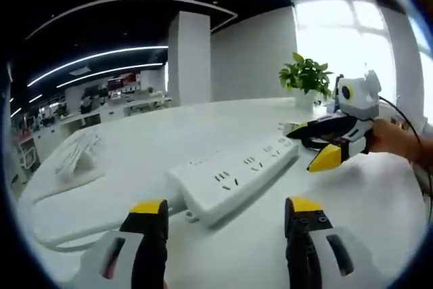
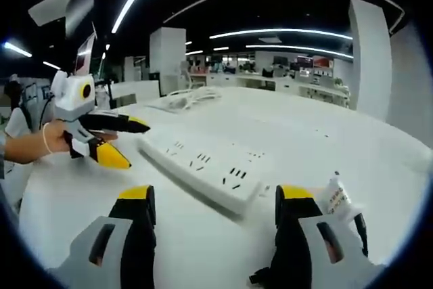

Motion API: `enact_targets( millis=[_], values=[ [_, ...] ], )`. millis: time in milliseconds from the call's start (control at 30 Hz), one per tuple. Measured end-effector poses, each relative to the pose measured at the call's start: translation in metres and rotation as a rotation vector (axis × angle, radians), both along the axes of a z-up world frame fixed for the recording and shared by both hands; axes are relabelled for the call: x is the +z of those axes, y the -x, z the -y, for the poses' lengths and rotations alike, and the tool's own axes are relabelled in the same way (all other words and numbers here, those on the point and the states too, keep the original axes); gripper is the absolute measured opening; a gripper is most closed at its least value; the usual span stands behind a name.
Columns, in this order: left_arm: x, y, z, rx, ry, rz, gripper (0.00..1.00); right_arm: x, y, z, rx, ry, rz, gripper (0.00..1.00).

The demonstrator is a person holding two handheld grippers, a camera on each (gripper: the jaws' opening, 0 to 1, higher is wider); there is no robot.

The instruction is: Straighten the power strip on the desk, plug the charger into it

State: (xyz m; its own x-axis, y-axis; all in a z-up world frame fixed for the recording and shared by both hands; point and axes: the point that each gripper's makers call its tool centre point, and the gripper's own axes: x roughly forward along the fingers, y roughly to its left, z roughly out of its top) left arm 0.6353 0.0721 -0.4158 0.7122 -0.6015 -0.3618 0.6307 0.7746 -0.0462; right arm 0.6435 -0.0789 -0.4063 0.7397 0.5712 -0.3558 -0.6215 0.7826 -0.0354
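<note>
Both grippers, left gripper [image 1: 226, 218] and right gripper [image 2: 213, 204], are held apart. Power strip [image 1: 233, 177] looks rigid, light, probably slippery; best gripped across its narrow ends.

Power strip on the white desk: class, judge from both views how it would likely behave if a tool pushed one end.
The power strip is a long, rigid-looking white bar lying flat, so it would probably pivot and slide as one piece, not bend or tip. The desk looks smooth and glossy, so it may skid easily. Its thick cable curves away and could drag or resist.
</note>
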Motion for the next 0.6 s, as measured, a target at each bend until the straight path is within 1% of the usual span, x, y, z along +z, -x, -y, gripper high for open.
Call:
enact_targets(
  millis=[267,467,600],
  values=[
    [-0.0018,-0.0018,0.0000,0.008,0.001,-0.005,0.68,-0.0022,-0.0016,0.0004,-0.005,0.011,-0.011,0.71],
    [-0.0032,-0.0036,-0.0006,0.014,-0.005,-0.004,0.66,-0.0043,-0.0012,0.0003,-0.009,0.021,-0.022,0.67],
    [-0.0028,-0.0049,-0.0016,0.020,-0.009,-0.001,0.62,-0.0073,-0.0003,-0.0006,-0.009,0.032,-0.033,0.67]
  ],
)
